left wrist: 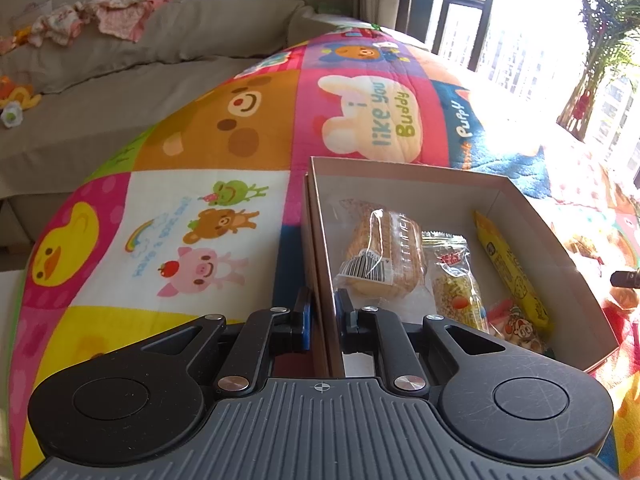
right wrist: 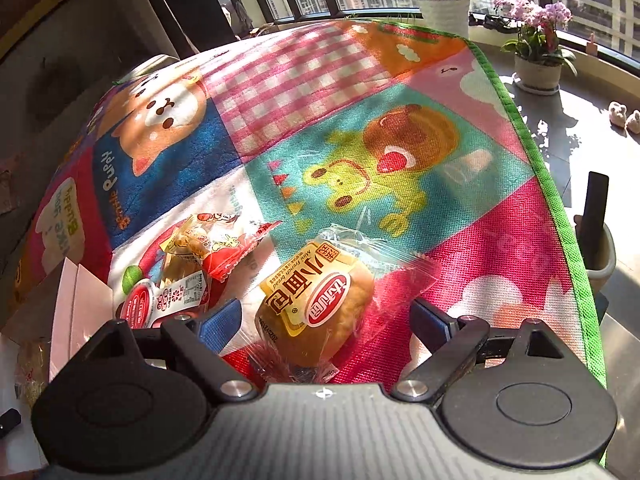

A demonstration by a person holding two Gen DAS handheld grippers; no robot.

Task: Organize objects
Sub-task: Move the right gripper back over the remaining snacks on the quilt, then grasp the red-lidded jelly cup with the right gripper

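- Open cardboard box (left wrist: 532, 216) sits on the colourful cartoon mat (left wrist: 192, 200), and it's filling up: a clear-wrapped biscuit pack (left wrist: 384, 256) on its left side, a small orange-and-yellow snack packet (left wrist: 456, 280) just beside that, a long yellow stick pack (left wrist: 512, 264) along the right wall, and a little red-and-white packet (left wrist: 516, 326) tucked in the near right corner.
- Left claw (left wrist: 323, 312) is pinched narrow right on the box's near left wall, one blue pad outside, one inside, angled down at it.
- Over to the right claw (right wrist: 324, 316): jaws spread wide, no earlier view to compare, tilted down over the mat.
- Between those open fingers lies a wrapped mini French bread (right wrist: 316, 312), flat on the mat, pads not touching it.
- Just left of it, a heap of red-and-white snack packets (right wrist: 192, 272), touching one another.
- The box's pale edge (right wrist: 80, 300) shows at far left.
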